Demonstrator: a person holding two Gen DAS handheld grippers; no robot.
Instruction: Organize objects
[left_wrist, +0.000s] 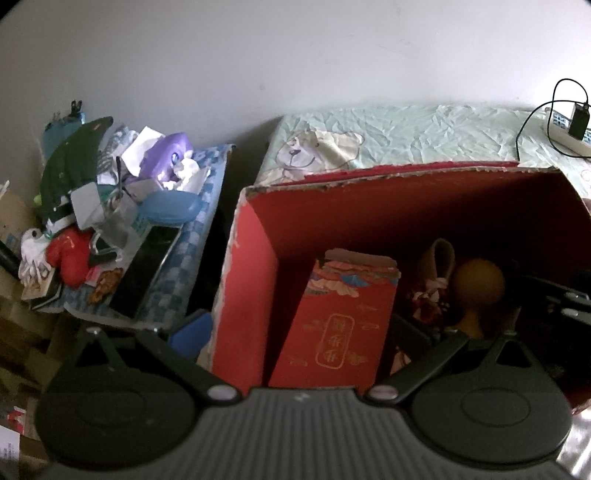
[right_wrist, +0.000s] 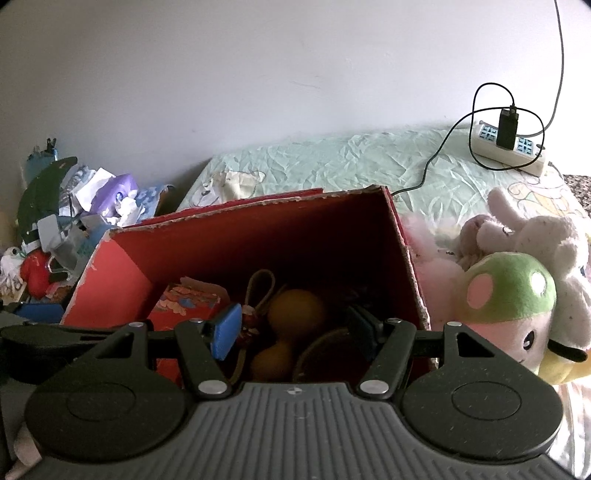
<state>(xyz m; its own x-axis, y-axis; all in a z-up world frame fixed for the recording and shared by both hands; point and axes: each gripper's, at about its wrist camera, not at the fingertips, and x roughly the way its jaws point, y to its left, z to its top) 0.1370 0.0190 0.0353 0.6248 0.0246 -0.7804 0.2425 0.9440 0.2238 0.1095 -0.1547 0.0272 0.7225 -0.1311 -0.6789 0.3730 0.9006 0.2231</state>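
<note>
A worn red cardboard box (right_wrist: 122, 273) stands open at frame centre. Inside, a red patterned packet (left_wrist: 340, 317) stands upright at left, with an orange gourd (right_wrist: 291, 321) and a brown looped strap (right_wrist: 260, 286) at right.

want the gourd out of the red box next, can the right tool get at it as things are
Probably yes. The right tool is open and sits over the red box, with the yellow gourd showing between its fingers. Nothing covers the gourd's top, though a corded tassel lies close beside it.
</note>
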